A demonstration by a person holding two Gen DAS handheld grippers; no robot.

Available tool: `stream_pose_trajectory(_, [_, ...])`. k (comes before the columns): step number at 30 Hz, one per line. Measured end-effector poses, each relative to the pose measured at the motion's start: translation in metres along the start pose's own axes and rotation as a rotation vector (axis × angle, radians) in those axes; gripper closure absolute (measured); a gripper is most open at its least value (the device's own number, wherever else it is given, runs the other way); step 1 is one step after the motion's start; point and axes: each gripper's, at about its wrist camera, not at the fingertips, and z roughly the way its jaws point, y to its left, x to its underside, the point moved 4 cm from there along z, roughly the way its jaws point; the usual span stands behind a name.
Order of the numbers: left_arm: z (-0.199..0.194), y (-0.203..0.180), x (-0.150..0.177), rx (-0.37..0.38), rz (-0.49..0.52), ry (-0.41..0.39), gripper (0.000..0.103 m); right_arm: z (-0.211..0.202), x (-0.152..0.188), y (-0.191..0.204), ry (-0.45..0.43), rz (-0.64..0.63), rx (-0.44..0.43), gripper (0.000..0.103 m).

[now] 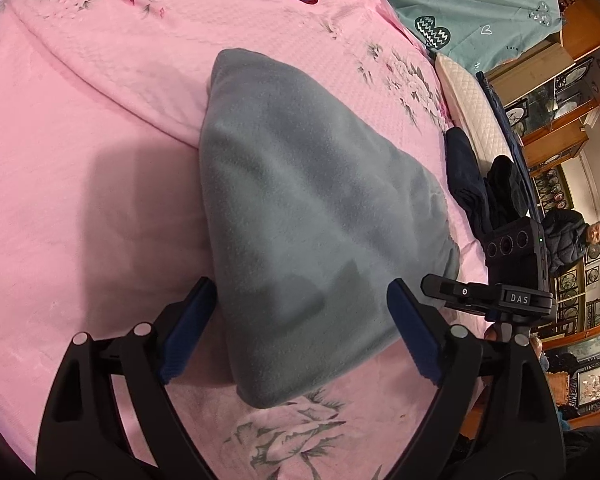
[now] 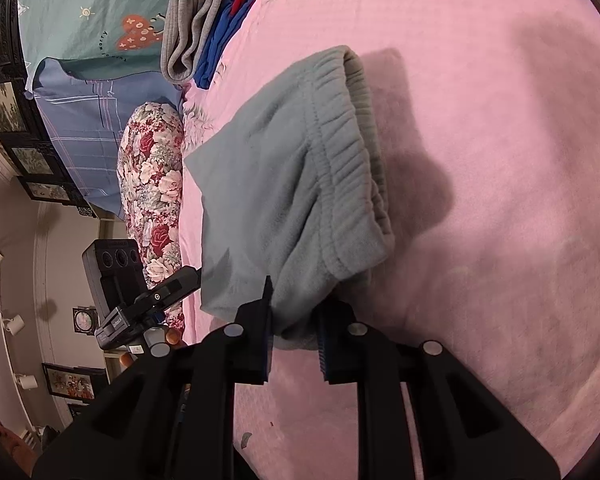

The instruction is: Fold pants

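Observation:
The grey-green fleece pants (image 1: 308, 208) lie folded into a compact bundle on the pink bedspread (image 1: 80, 200). My left gripper (image 1: 300, 332) is open, its blue-padded fingers (image 1: 188, 332) standing on either side of the bundle's near end without clamping it. In the right wrist view the pants (image 2: 284, 184) show their elastic waistband (image 2: 352, 152) on the right side. My right gripper (image 2: 294, 332) has its fingers (image 2: 260, 336) narrowly apart around the near corner of the pants; the fabric sits between them, and whether it is pinched is unclear.
A stack of folded clothes, grey over blue and red (image 2: 208, 20), lies at the far end of the bed. A floral pillow (image 2: 152, 184) and teal sheet (image 1: 480, 8) lie at the bed's edge. Dark clothing (image 1: 476, 176) lies at the right. A person (image 1: 572, 236) sits beyond.

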Motion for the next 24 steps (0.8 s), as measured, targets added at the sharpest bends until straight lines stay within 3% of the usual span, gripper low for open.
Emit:
stream_pose_trajectory(19, [0.0029,-0.0056,0.0014,-0.036,0.043,-0.021,0.017,-0.0002,0.0015,0.0006,-0.005,-0.022,0.009,0.085])
stream_pose_trajectory(22, [0.0018,-0.0034,0.0007,-0.039,0.038,-0.027,0.023,-0.0006,0.0016,0.0007,-0.005,-0.024,0.01,0.085])
stream_pose_trajectory(24, [0.0011,-0.0009,-0.0005,-0.042,0.029,-0.027,0.036,-0.0012,0.0019,0.0009,-0.005,-0.026,0.01,0.086])
